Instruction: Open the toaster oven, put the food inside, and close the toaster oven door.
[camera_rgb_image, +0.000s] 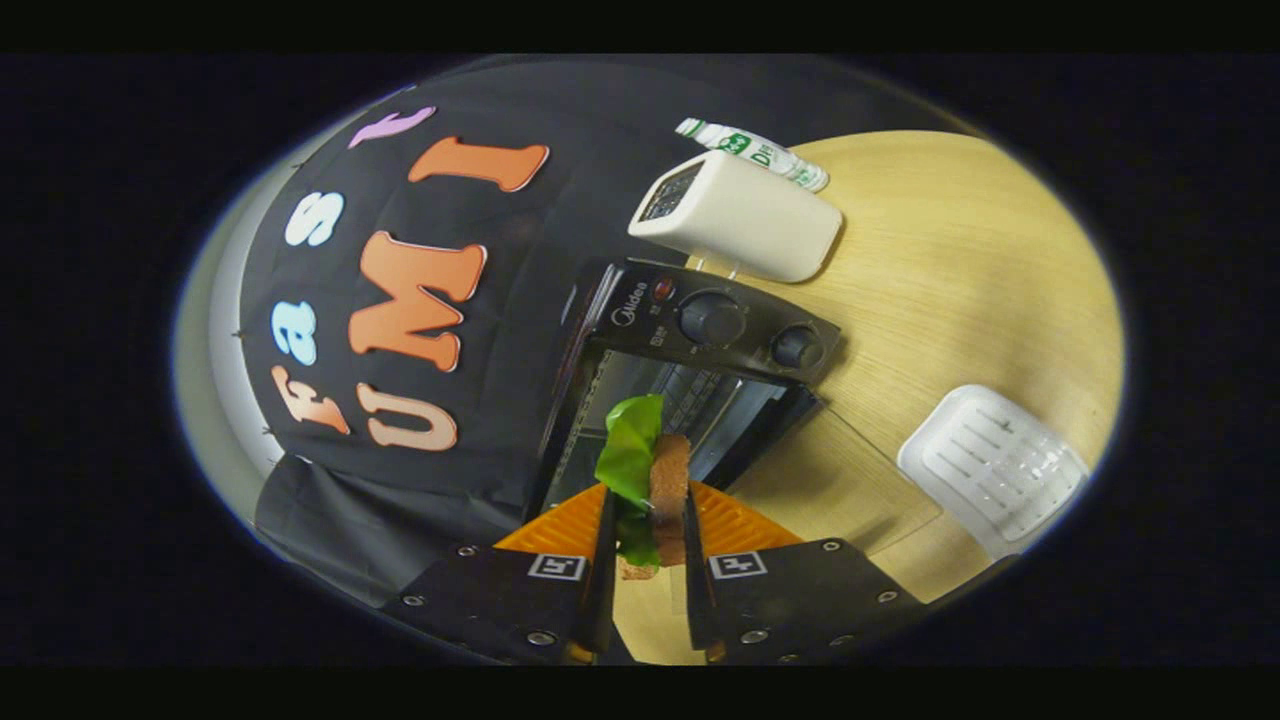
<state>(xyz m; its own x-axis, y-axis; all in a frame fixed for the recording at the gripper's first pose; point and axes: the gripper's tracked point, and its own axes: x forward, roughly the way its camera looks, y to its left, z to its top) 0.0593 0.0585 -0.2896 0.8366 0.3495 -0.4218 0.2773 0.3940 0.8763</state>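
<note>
The gripper (648, 530) has its jaws closed on the food (655, 480), a sandwich-like stack with a brown slice and a green leaf standing out ahead of the fingertips; both fingers press its 2 flat sides. The food hangs in the air, just in front of the toaster oven (700, 340), whose door (850, 470) lies swung down and open toward the near part of the table (960, 270). The glass of that door is hard to trace against the wood, so its exact edge is uncertain.

Beyond the food the dark cavity shows a wire rack (690, 395), and above it the control panel with 2 knobs (712, 320). The step in hand looks like carrying the food into the cavity; opening appears done, placing and closing are not.

Risks from here, as I judge them: the loose leaf sticks up past the slice and could catch on the cavity's top edge or slide out if the grip is light. Going in too low could knock the food or the fingers against the open door. Releasing before the food sits on the rack could let it tip onto the door.

Beside the oven, toward the table's far edge, lies a cream box-shaped device (745, 220) with a bottle (755, 150) behind it. A clear plastic tray (990, 465) sits well apart from the oven, near the table's edge.
</note>
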